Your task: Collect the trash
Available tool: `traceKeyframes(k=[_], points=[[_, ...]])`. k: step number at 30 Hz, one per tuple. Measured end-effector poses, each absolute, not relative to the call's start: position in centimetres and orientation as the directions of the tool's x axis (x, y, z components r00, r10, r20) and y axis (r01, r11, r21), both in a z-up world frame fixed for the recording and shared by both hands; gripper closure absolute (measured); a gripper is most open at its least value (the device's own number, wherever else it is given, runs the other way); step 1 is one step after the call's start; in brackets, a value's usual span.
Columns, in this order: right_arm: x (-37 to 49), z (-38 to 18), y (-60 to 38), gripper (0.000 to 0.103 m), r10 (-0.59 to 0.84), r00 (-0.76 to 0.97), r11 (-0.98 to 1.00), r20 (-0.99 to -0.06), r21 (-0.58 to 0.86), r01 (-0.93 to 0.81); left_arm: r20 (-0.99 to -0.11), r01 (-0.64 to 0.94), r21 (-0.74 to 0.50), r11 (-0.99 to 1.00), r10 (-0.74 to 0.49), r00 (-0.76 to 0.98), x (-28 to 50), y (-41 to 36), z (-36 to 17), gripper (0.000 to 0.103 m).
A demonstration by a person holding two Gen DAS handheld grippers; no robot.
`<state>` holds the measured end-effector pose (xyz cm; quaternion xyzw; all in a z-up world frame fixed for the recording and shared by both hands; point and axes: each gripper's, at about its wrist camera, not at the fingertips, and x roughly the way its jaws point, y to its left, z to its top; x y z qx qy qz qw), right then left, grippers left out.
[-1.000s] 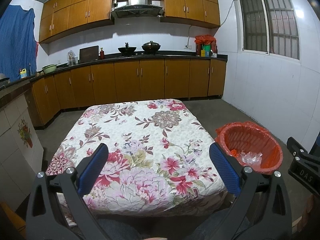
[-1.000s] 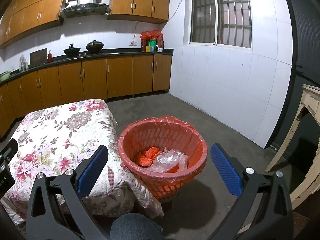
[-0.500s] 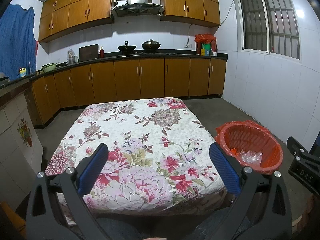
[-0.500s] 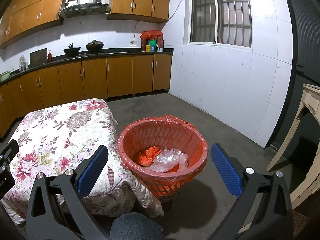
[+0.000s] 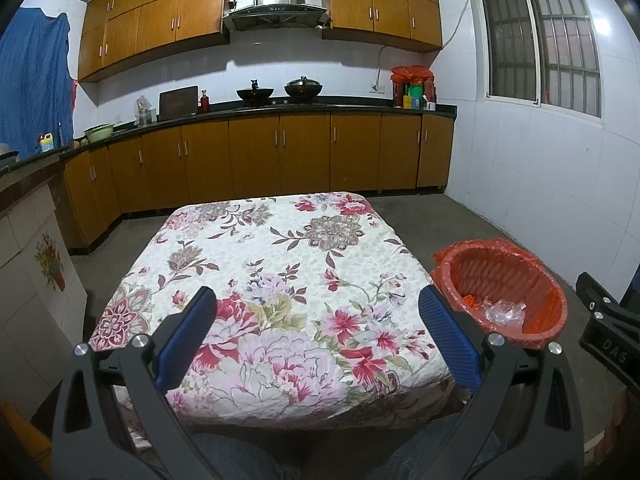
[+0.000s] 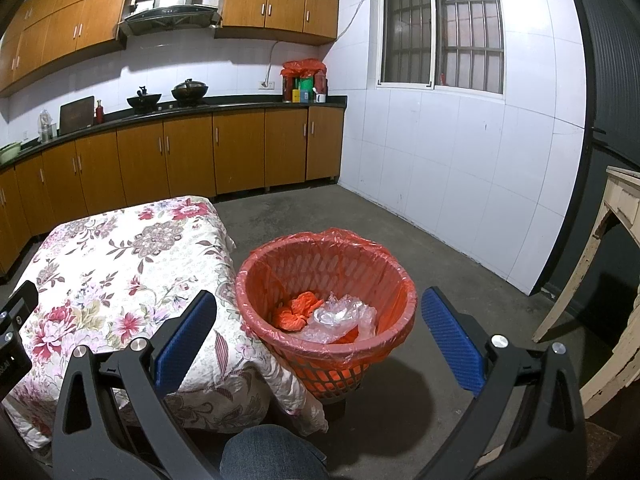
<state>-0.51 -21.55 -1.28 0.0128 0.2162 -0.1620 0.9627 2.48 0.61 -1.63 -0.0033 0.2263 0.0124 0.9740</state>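
Your left gripper (image 5: 318,336) wide, empty, level over floral-cloth counter (image 5: 280,264). Your right gripper (image 6: 319,338) wide, empty, aimed at upright red-lined plastic mesh bin (image 6: 326,276) beside counter's right edge; crumpled orange wrapper (image 6: 298,312) and clear plastic film (image 6: 340,320) inside.

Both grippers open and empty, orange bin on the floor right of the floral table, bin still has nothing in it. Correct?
Not quite: the orange bin is not empty. The right wrist view shows crumpled orange trash and clear plastic lying inside it. The rest holds: left gripper and right gripper have jaws wide apart holding nothing, and the bin stands on the floor right of the floral table.
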Motion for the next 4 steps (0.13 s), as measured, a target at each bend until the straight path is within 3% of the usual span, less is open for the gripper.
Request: traceKeyframes(k=[4], points=[[-0.47,-1.25,-21.60,0.002,-0.306,0.854,0.947,-0.422,-0.045,0.317,-0.444,-0.025,-0.002,1.000,0.022,0.896,2.53,0.66,-1.71,0.004]])
